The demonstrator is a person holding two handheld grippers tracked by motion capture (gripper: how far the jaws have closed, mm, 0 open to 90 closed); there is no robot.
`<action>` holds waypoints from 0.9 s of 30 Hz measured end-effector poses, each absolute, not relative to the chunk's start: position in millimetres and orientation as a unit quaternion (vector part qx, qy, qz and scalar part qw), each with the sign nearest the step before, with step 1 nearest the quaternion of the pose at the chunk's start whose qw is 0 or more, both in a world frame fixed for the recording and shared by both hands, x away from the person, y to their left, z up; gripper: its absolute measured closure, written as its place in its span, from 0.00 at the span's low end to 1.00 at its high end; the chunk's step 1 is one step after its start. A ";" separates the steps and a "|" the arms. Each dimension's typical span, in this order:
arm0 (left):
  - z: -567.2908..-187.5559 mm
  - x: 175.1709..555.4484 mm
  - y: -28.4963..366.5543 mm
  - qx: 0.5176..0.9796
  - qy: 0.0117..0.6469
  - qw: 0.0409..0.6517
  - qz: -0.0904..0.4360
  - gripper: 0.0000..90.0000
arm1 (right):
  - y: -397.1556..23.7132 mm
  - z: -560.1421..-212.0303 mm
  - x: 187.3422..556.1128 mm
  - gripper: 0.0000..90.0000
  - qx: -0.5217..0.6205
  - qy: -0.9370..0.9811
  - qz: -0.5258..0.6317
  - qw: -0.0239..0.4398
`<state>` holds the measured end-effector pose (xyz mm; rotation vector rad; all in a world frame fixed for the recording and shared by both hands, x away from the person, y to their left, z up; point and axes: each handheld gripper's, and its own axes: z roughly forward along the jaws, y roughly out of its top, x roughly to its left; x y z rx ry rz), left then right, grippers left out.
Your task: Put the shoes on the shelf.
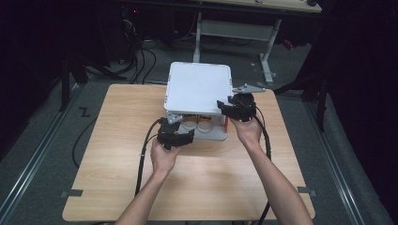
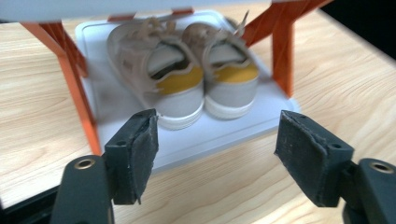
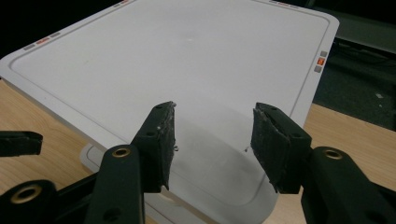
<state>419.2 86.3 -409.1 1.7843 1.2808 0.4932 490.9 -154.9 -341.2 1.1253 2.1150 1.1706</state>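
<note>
Landmark: rack [image 1: 199,89], white, two-tier, orange struts, on the table [image 1: 117,154].

Left gripper [image 1: 176,137] is held before the rack's lower shelf, jaws apart, nothing between them. The shoes [image 2: 187,79] are seen side by side on that shelf, heels outward. They are judged light and soft-sided, with the heel counters the stiffest part to pinch.

Right gripper [image 1: 236,108] is held over the rack's top right edge, jaws apart, empty.
</note>
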 end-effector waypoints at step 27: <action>-386.9 387.2 126.9 0.710 0.488 0.457 0.221 0.32 | -215.7 -342.0 447.8 0.56 0.413 0.756 0.453 0.231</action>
